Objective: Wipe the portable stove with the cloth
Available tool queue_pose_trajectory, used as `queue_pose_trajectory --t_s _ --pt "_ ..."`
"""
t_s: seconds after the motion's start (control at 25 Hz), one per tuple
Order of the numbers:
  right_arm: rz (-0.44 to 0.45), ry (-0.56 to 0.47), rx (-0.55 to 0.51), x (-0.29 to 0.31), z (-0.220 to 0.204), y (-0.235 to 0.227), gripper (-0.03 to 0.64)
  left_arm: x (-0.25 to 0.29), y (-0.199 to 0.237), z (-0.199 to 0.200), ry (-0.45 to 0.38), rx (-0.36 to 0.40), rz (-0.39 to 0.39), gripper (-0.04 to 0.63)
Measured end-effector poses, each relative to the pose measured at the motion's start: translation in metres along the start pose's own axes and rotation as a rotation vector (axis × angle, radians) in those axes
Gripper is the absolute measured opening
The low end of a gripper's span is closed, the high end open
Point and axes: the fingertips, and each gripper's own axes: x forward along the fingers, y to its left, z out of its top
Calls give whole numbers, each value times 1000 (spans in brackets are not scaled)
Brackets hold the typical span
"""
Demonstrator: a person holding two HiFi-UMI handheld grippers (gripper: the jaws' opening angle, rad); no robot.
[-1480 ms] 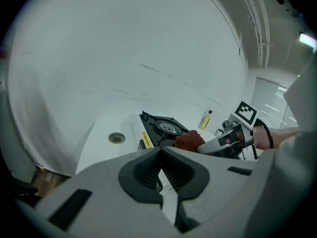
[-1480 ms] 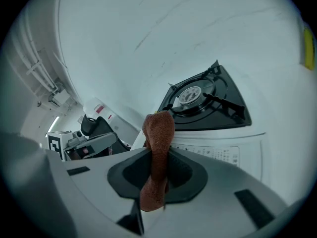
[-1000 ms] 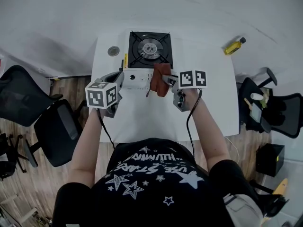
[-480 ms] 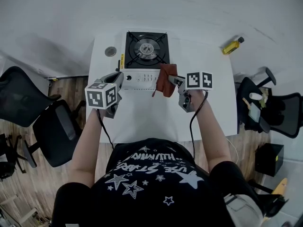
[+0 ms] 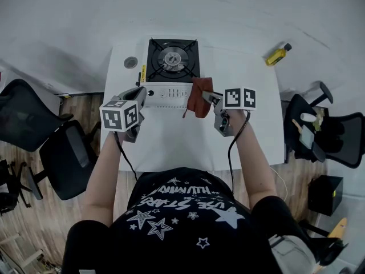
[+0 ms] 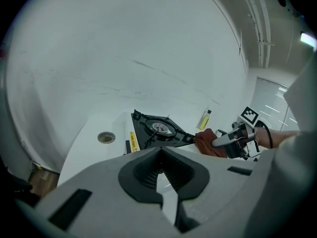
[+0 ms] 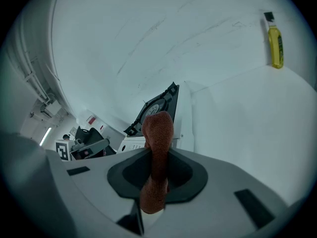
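Note:
The portable stove (image 5: 171, 59) has a black burner top and a silver front panel, and it stands at the back of the white table (image 5: 188, 147). A reddish-brown cloth (image 5: 199, 96) hangs at the stove's front right corner, and my right gripper (image 5: 209, 98) is shut on it. In the right gripper view the cloth (image 7: 158, 133) stands up out of the jaws in front of the stove (image 7: 156, 105). My left gripper (image 5: 140, 92) is shut with nothing in it, by the stove's front left corner. The left gripper view shows the stove (image 6: 158, 129) and the cloth (image 6: 207, 140).
A yellow bottle (image 5: 279, 55) lies at the table's far right. A small round metal disc (image 5: 130, 63) sits left of the stove. Black office chairs stand to the left (image 5: 34, 130) and to the right (image 5: 331, 130) of the table.
My right gripper has carried the cloth a little to the right, from the front panel toward the stove's right corner. The left gripper has hardly moved.

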Motion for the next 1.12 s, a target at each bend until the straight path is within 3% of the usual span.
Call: queue_pose_trajectory --t_s 0.68,1.12 --pt "155 23 -135 -35 6 16 64 -29 -48 -11 -78 -58 159 6" --pt "253 100 -246 -55 -15 20 64 -40 -92 -37 -125 -110 247 6"
